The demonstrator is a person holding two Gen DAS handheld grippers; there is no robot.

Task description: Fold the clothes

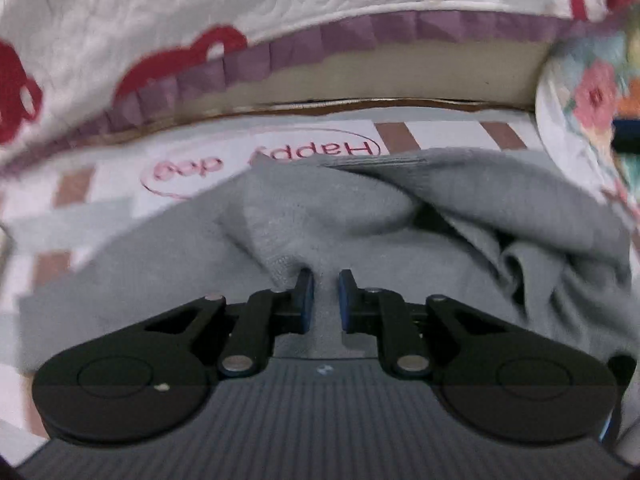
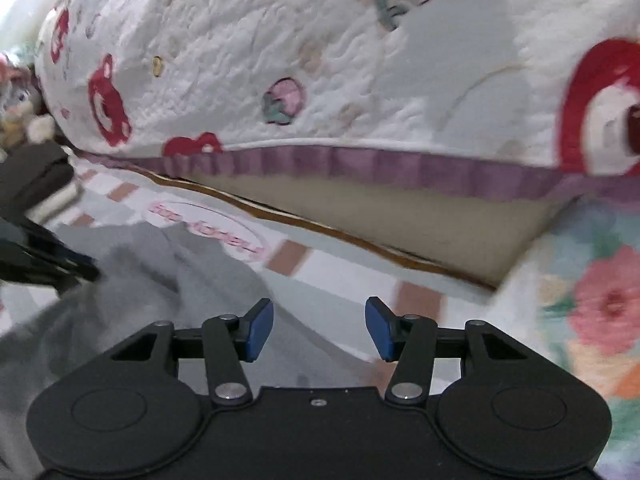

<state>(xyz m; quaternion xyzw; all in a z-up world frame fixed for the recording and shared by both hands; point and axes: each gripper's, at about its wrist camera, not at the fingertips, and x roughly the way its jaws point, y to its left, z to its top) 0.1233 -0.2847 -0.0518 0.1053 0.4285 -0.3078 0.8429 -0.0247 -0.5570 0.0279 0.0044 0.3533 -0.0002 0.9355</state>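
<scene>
While the grey garment lies crumpled on the pink-checked sheet of the bed, the left claw sits right on it with a ridge of fabric running up between its nearly closed pads. I honestly can't tell if it's pinching the cloth or just resting over it, the gap is too narrow to read. My guess is it's going for a fold or an edge to pull the thing flat.

Moving right, the right claw has its pads well apart and nothing between them. It hangs over the near right edge of the garment, probably lining up for the other side. The white quilt with red bears is bunched up behind, and a floral cloth sits at the far right.

Both views are blurry. Can't say what kind of garment it is, no sleeves or collar are clear, and part of it runs under the claws out of sight.
</scene>
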